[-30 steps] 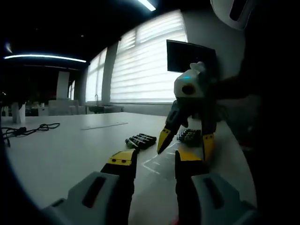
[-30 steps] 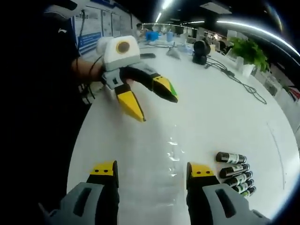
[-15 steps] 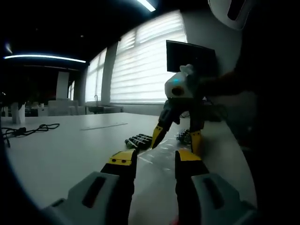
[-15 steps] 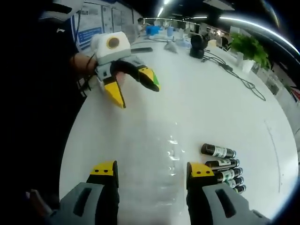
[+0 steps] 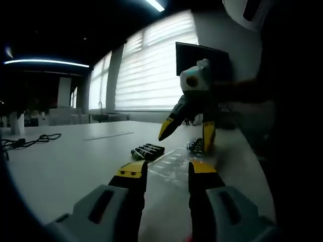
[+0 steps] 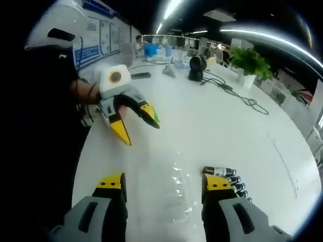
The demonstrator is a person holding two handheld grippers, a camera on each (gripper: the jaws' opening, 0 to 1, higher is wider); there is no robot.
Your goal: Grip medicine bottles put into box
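Approach to bottles; both grippers gaping, empty.
Drop your right gripper [image 6: 164, 184] squarely over the end bottle [image 6: 218, 171]; keep the left gripper [image 5: 166, 172] clear.

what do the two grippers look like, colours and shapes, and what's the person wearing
Both match. The left gripper has a white housing, black arms and pointed yellow fingers, one with a green patch near the tip. The right gripper shows the same white housing and yellow tapered fingers. Seen from their own cameras, each has grey bodies with dark slots and black-and-yellow tips. The person wears a dark short-sleeved top.
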